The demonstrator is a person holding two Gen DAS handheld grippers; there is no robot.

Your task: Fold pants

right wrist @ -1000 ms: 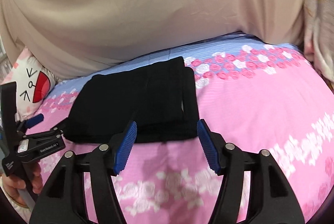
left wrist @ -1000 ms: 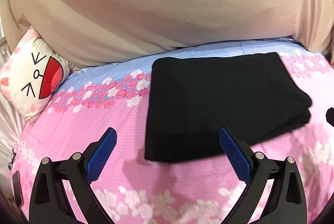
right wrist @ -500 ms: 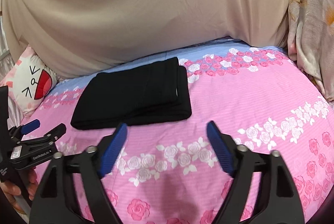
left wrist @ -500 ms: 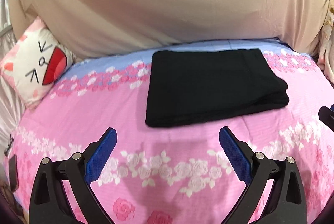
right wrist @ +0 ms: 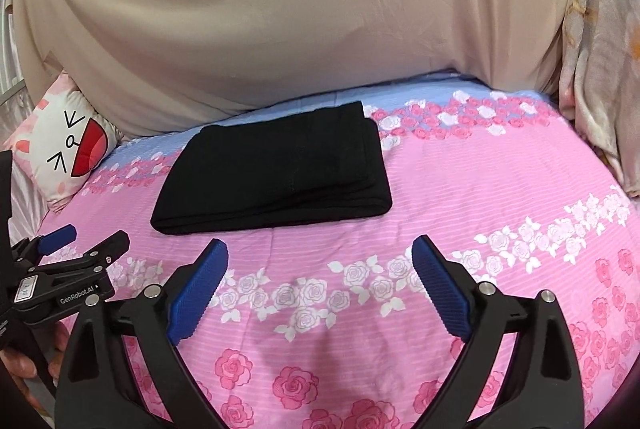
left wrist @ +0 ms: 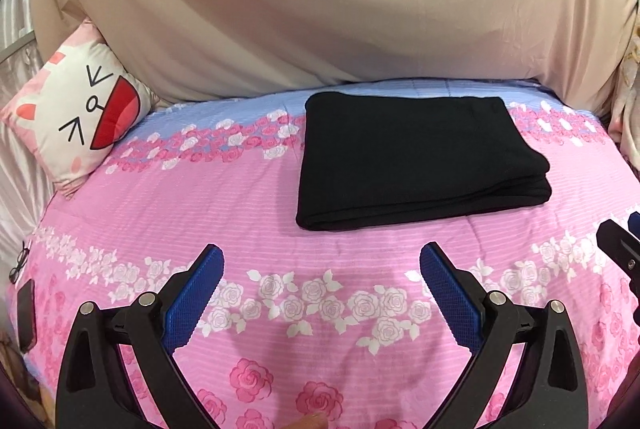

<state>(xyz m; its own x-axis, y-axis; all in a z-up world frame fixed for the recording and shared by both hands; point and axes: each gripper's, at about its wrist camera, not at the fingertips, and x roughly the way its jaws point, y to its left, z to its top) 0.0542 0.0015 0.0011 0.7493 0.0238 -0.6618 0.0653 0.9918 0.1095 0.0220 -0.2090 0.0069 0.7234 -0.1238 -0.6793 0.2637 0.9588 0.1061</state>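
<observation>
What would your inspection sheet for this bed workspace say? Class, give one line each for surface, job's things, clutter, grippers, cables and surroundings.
Surface: pink floral bedspread with a blue band at the far edge, lying fairly smooth.
Job's things: black pants folded into a neat layered rectangle, resting flat, touched by neither gripper.
Clutter: cat-face cushion at the far left; a dark flat object, too unclear to name, at the left edge.
Grippers: left gripper open, nothing between its blue pads; right gripper open and empty, its jaws have just been opening.
Cables: nothing seen.
Surroundings: beige sheet draped behind the bed; floral fabric hanging at the right.
</observation>
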